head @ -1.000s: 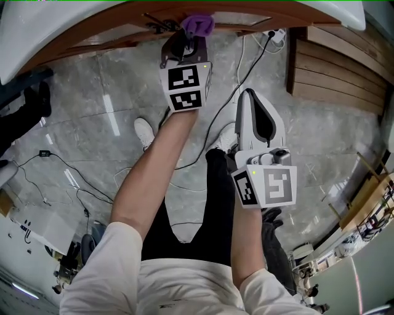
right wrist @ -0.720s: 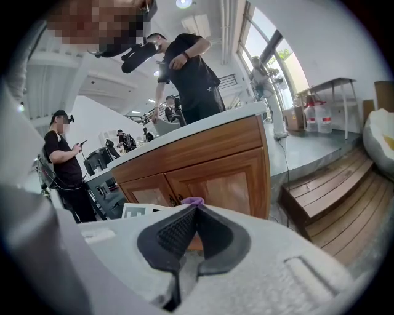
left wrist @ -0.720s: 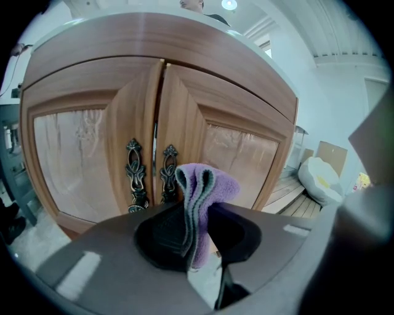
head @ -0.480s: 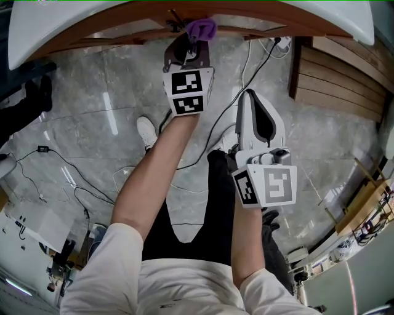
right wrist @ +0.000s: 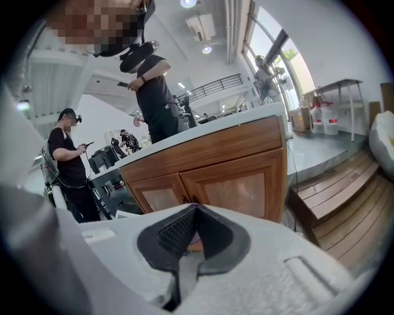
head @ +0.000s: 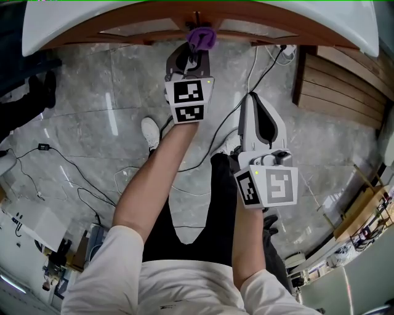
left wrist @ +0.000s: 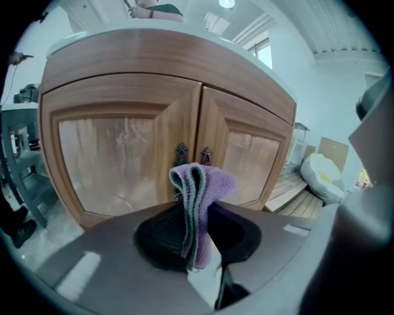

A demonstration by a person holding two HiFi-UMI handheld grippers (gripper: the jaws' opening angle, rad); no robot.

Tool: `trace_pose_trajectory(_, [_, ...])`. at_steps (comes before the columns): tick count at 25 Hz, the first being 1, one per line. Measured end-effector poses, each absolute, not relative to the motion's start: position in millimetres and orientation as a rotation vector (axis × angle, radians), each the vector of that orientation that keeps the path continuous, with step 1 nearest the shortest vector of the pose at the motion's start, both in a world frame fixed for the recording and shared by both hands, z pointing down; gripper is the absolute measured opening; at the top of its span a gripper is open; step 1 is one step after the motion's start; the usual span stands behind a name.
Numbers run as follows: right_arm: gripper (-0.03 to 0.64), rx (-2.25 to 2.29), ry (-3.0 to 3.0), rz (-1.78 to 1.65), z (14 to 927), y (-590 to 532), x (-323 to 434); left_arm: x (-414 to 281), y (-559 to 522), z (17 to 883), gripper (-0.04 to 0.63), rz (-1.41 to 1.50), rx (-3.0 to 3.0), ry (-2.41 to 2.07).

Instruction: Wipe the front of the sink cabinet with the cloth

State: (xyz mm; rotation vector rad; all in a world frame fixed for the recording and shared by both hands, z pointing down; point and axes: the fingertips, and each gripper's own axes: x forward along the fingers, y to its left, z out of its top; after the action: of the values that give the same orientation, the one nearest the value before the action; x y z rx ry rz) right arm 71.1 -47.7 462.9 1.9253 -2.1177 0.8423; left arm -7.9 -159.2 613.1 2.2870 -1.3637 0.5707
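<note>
We see bright, even light from ceiling lamps (right wrist: 187,3), glare streaks on the glossy floor (head: 112,114), and strong fisheye bending at the edges.

A grey marbled tile floor (head: 86,111) is recorded, glossy, with streaks of reflected light. Loose black and white cables (head: 66,161) are laid across it. A stepped platform of brown wooden planks (head: 335,83) is set at the right. Pale walls (left wrist: 320,92) and tall dark-framed windows (right wrist: 274,52) are noted, with daylight entering. Round ceiling lamps (right wrist: 188,3) are lit overhead.
</note>
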Motion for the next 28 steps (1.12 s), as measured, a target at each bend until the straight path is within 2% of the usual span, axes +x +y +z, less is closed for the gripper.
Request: trace_pose_trajectory(28, [0.000, 1.832, -2.160, 0.844, 473, -61, 8, -90, -197, 613, 0.077, 0.574, 2.246, -1.445])
